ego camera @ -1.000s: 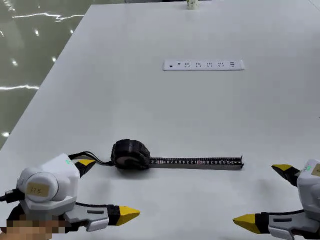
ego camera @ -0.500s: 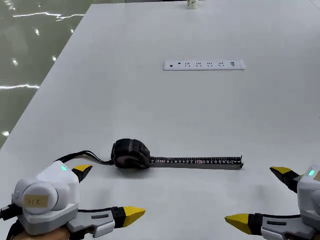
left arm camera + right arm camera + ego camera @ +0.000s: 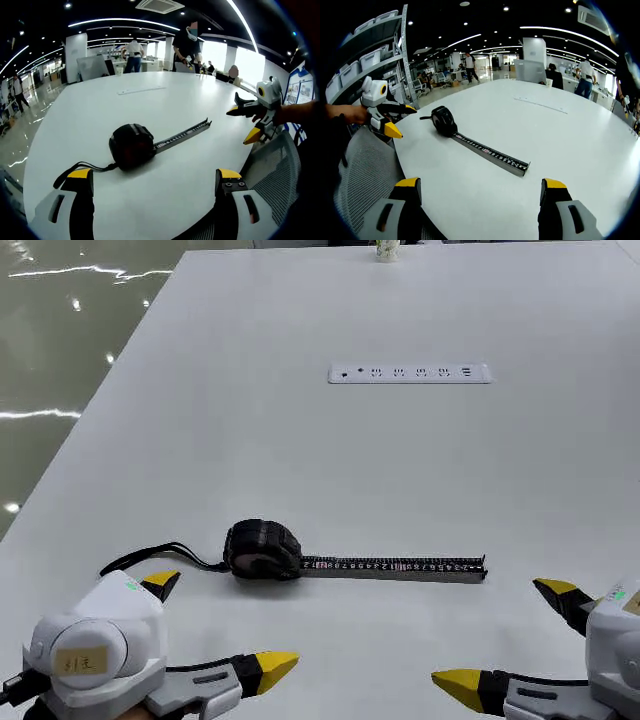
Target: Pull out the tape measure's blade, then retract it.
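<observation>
Head view: 1 tape measure (image 3: pixel 262 550) sits on the white table (image 3: pixel 300 450) near the front edge. It has a black case, and 1 blade (image 3: pixel 395 566) is pulled out to the right and lies flat. The blade has printed digits, too small to read. 1 black strap (image 3: pixel 150 558) trails left from the case. 1 white power strip (image 3: pixel 410 373) lies farther back, no readable markings.

There are 2 grippers, left gripper (image 3: pixel 222 622) and right gripper (image 3: pixel 500 633), both off the tape.

Left gripper view: the case is ahead between the yellow-tipped jaws, untouched. Jaws spread wide, nothing held.

Right gripper view: the blade's hook end is nearest, with the case farther left. Blade numbers are blurred. Jaws wide, empty.
</observation>
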### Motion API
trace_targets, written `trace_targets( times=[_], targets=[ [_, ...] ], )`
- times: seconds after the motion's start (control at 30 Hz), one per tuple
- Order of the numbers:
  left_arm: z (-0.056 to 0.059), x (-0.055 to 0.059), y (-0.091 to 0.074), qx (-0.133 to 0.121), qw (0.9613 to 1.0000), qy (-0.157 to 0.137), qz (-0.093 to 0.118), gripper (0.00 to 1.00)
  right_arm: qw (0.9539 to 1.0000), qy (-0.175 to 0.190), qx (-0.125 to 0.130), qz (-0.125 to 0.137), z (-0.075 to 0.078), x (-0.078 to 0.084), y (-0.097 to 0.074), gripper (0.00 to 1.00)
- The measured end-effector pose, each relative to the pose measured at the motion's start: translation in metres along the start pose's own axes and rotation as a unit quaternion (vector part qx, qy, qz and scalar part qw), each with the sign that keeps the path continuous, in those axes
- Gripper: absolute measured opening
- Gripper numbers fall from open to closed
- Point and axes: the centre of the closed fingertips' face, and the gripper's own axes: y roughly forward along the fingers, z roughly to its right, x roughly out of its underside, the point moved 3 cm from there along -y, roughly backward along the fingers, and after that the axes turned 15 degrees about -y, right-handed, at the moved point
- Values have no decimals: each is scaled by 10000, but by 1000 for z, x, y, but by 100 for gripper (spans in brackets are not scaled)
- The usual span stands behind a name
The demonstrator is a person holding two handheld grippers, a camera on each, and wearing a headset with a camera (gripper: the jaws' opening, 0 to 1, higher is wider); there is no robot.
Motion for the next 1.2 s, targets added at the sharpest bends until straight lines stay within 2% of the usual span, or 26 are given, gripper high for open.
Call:
trace_targets(
  times=[0.2, 0.57, 0.8, 1.2],
  targets=[
    [-2, 0, 0, -115, 9998, -130, 48, 99, 10000, 28, 43, 43, -2, -4, -1, 99],
    [3, 1, 1, -85, 9998, -156, 1, 99, 10000, 34, 48, 70, -4, -6, -1, 98],
    [5, -5, 0, -91, 9999, -143, 28, 99, 9999, 40, 44, 88, -3, -7, -2, 98],
    [7, -11, 3, -155, 9996, -206, -75, 99, 9999, -20, -105, 74, -5, -8, -1, 98]
  ],
)
